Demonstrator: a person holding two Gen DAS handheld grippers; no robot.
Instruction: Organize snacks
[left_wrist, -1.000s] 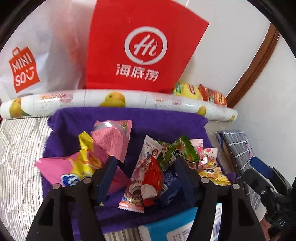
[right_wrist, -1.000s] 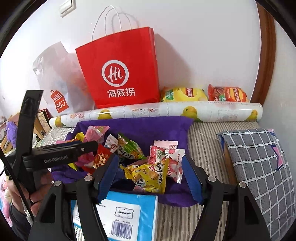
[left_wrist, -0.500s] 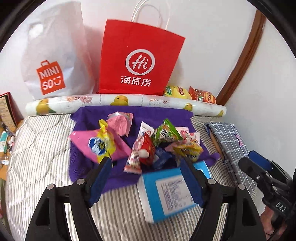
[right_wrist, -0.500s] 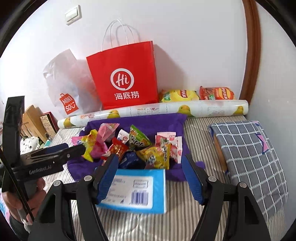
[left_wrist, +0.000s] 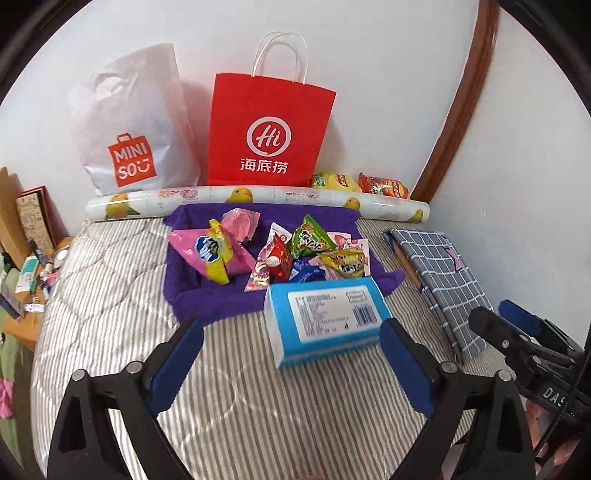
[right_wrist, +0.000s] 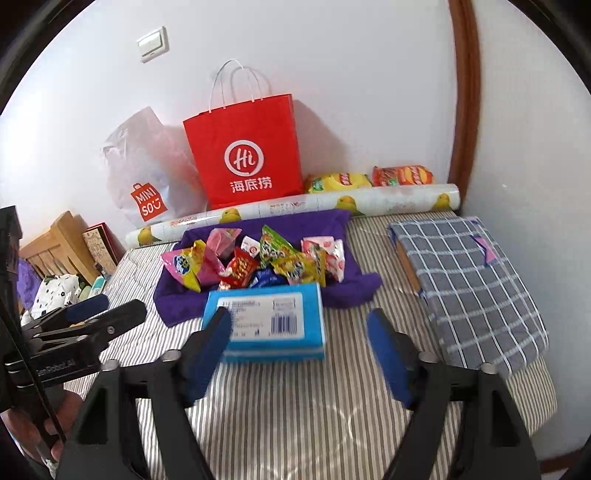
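Left gripper (left_wrist: 291, 356) and right gripper (right_wrist: 299, 345), both wide open and empty, face the snack packets (left_wrist: 280, 251) on the purple cloth (left_wrist: 207, 295) at 12 o'clock; pile's long axis runs 9-to-3, neither gripper evidently nearer.

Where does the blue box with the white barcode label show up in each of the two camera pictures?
Left wrist view: the blue box lies just right of centre, on the striped bedding, at the near edge of the purple cloth.
Right wrist view: the blue box sits left of centre, partly behind the left finger of the right gripper.
Shared landmark: the red paper bag against the wall.
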